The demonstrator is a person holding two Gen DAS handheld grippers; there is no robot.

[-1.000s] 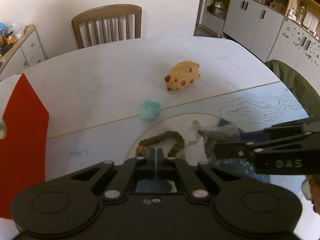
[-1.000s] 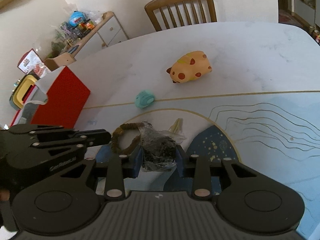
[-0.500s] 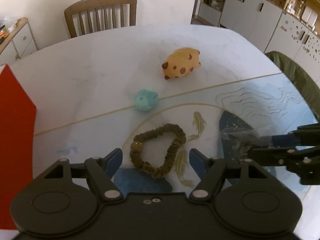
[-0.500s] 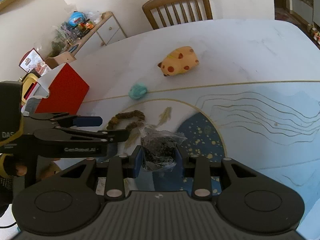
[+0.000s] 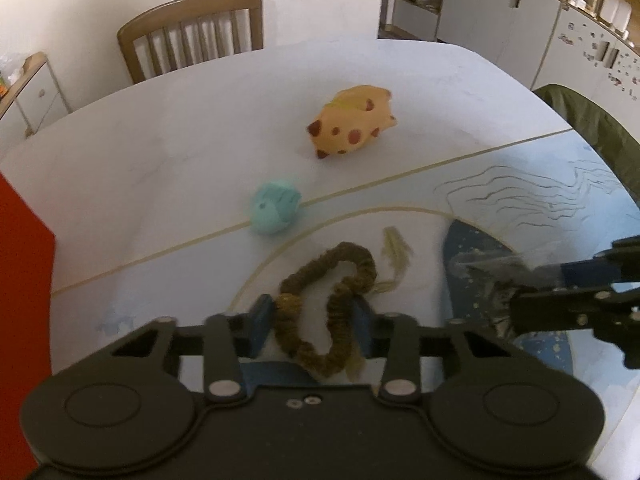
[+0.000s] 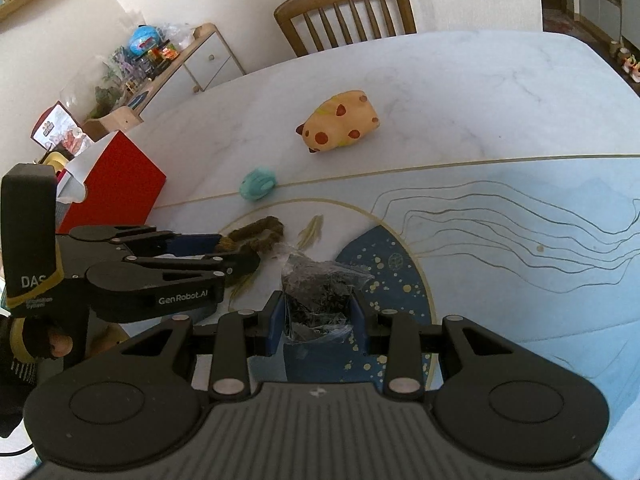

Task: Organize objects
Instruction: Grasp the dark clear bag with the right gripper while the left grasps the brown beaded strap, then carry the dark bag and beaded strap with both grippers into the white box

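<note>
Scrunchie (image 5: 328, 308) squeezed by left tool (image 5: 307, 322); right view alone shows right tool (image 6: 316, 316) clamping plastic bag (image 6: 320, 296).

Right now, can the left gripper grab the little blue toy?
Probably not yet. The left gripper has its fingers closing around the brown scrunchie, so it is busy. The little blue toy sits farther ahead on the table with nothing blocking it.

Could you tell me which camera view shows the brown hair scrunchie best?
The left wrist view: the scrunchie lies almost whole between the left gripper fingers, its loop and gold bead visible. In the right wrist view only its far end shows; the left gripper covers the rest.
</note>
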